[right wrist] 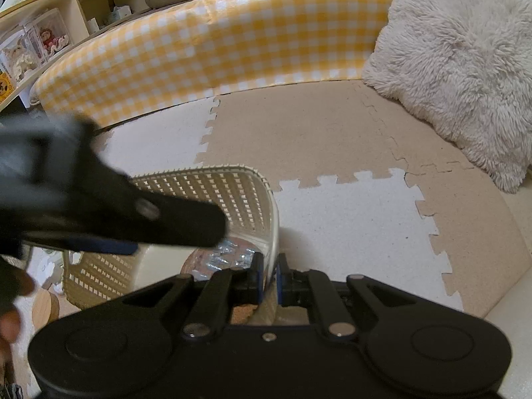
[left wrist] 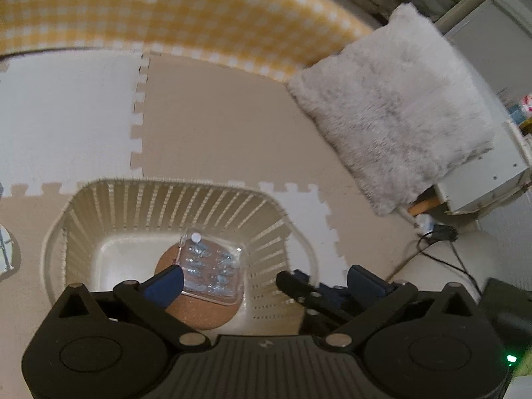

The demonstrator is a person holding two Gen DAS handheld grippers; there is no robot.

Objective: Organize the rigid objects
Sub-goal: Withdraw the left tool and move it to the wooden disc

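In the left wrist view, the basket [left wrist: 173, 232] already holds a cork coaster [left wrist: 196, 312] with a clear packet [left wrist: 212, 272] lying on it; the left gripper [left wrist: 266, 282] hangs above, jaws spread wide and empty, so that drop looks done. What remains to sort lies outside these pictures. In the right wrist view, the right gripper [right wrist: 267, 277] pinches the basket rim [right wrist: 274, 219], steadying it on foam floor mats [right wrist: 349, 229], with a fluffy cushion [right wrist: 465, 66], checked cloth [right wrist: 212, 50] and shelves [right wrist: 50, 33] behind.

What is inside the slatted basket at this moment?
In the basket a clear plastic packet lies on a round cork mat. The packet and the left gripper hide parts of the mat; whatever lies beneath cannot be seen.
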